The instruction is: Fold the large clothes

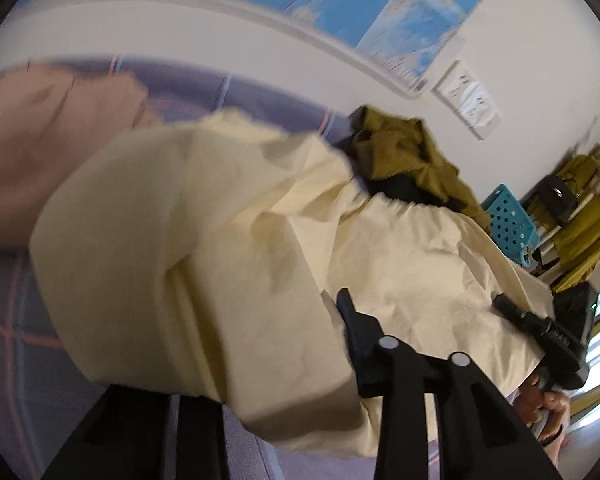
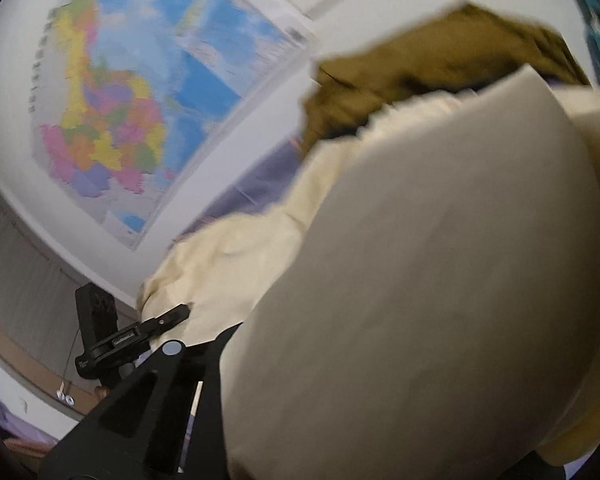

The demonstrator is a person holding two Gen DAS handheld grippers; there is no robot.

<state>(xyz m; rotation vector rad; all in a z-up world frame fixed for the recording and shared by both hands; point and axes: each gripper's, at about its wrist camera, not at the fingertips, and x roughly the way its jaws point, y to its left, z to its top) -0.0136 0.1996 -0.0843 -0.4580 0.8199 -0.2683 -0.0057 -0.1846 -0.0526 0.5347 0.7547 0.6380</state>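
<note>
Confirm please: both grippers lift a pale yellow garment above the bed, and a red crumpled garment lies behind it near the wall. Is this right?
Not quite. The crumpled garment behind the pale yellow garment is olive green, not red, as the left wrist view shows. The rest stands.

Cream garment (image 1: 236, 216) – olive clothes (image 1: 404, 152) – purple plaid bedsheet (image 1: 16, 344).

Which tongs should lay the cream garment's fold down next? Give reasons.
Left, probably: the cream garment lies heaped over the left tongs, with sheet showing beside it; the right tongs face the olive clothes.
</note>
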